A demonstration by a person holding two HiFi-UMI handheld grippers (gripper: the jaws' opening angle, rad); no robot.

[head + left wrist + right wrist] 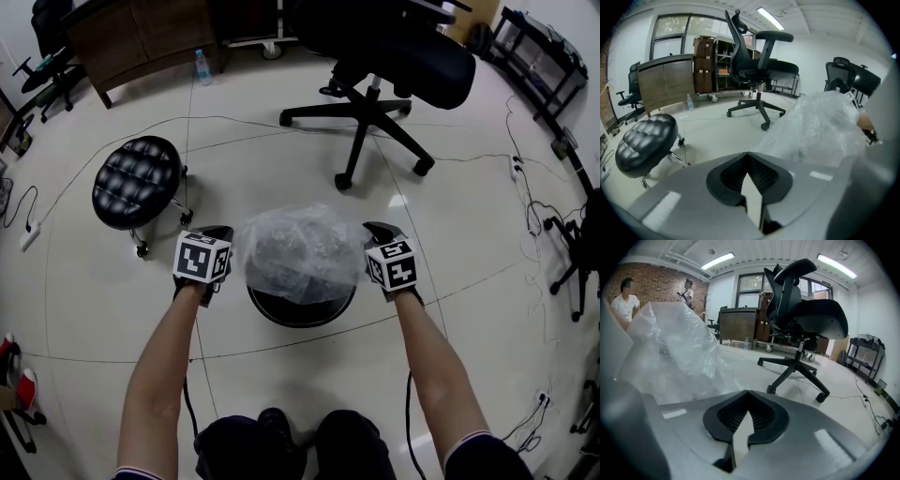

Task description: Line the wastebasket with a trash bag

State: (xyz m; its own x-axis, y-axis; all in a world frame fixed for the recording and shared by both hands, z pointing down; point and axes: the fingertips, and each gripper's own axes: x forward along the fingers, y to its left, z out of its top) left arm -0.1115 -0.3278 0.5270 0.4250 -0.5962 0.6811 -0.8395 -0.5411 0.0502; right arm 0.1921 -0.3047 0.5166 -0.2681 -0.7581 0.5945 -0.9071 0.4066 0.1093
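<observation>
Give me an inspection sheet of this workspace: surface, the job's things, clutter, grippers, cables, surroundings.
Surface: glossy white floor.
Job's things: black wastebasket stands on the floor; clear trash bag hangs puffed above its mouth, near rim uncovered.
Clutter: water bottle by the desk.
Grippers: left gripper and right gripper, jaws shut, each pinching one side of the bag.
Cables: thin cable crosses the floor behind the basket; more at the right.
Surroundings: padded stool, office chair, shelf rack.

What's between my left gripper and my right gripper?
The clear trash bag, stretched from left gripper to right gripper above the wastebasket, in the head view.
</observation>
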